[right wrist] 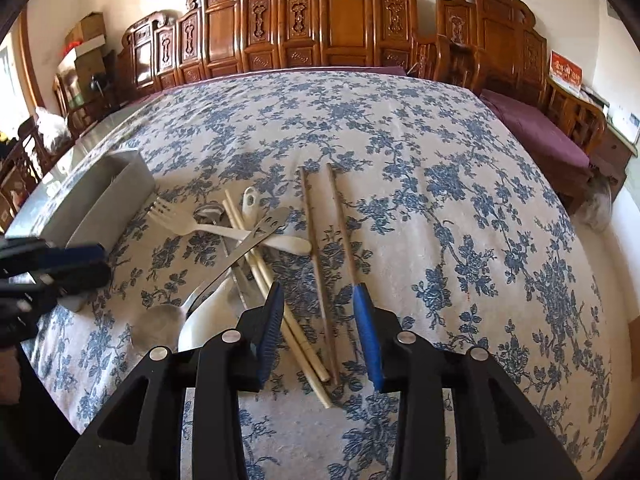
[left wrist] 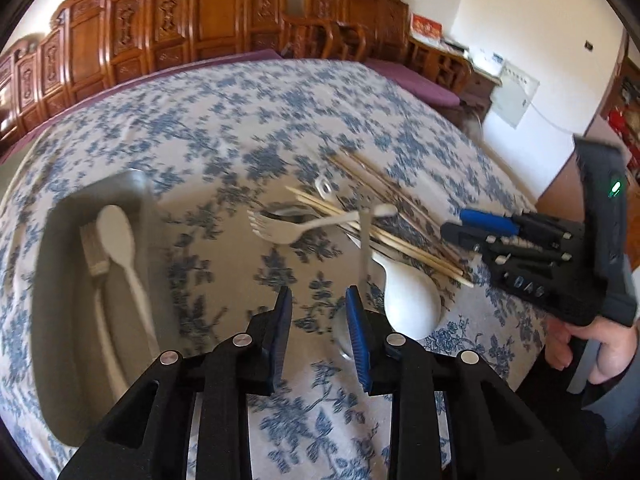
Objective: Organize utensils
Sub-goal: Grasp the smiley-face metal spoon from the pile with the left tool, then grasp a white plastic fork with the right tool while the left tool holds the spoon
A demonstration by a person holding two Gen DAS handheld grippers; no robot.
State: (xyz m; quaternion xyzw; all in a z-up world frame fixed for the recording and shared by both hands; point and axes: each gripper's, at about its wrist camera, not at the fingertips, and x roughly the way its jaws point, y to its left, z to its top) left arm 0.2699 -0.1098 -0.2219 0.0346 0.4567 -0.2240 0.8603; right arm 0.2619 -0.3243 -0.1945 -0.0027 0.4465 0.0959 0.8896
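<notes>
Tablecloth (right wrist: 400, 160) stretches bare beyond the utensil pile (right wrist: 256, 240), far edge well off. We hold the left gripper (left wrist: 319, 300) and right gripper (right wrist: 318, 292) wide apart, gripping nothing. Gray tray (left wrist: 56, 280) at left carries a white spoon (left wrist: 120, 240) and fork (left wrist: 94, 256); chopsticks (right wrist: 336, 240), forks and spoons lie crossed beside it.

Bare cloth (right wrist: 440, 168) right of chopsticks (right wrist: 342, 232); utensil pile (right wrist: 248, 240) crowds the middle, tray (right wrist: 108, 196) blocks left.

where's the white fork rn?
Right wrist view: white fork lies on the tablecloth at the pile's left edge, tines near the grey tray, handle crossing under the metal fork.
</notes>
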